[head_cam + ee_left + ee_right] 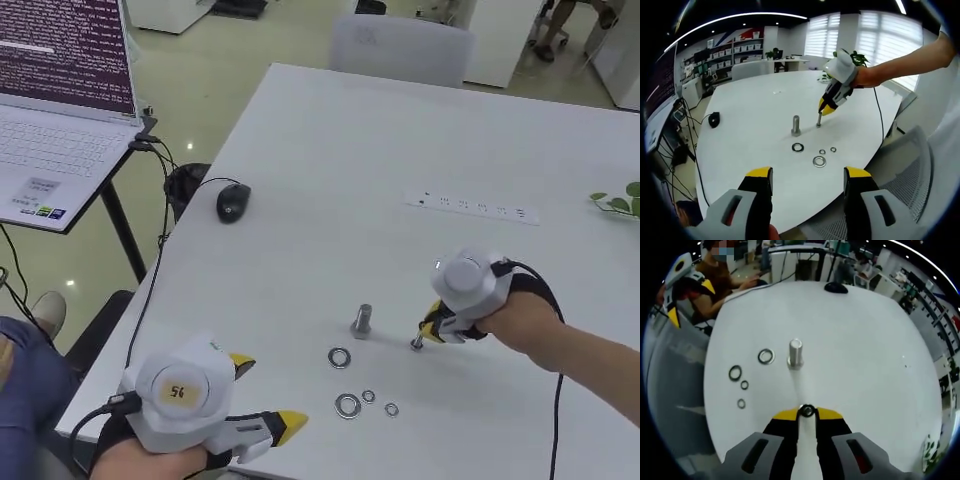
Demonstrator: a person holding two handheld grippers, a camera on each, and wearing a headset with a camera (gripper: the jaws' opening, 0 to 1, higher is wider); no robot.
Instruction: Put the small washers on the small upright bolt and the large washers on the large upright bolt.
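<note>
Right claw (432, 330) has its jaws together on what looks like a small washer (807, 411), held at the top of the small upright bolt (417, 343); not yet seen seated. Left claw (267, 395) is spread apart and empty, near the table (330, 180) edge. Judged barely begun: large upright bolt (361, 320) bare, and two large washers (339, 357) and two small washers (368, 396) lie loose beside it.
</note>
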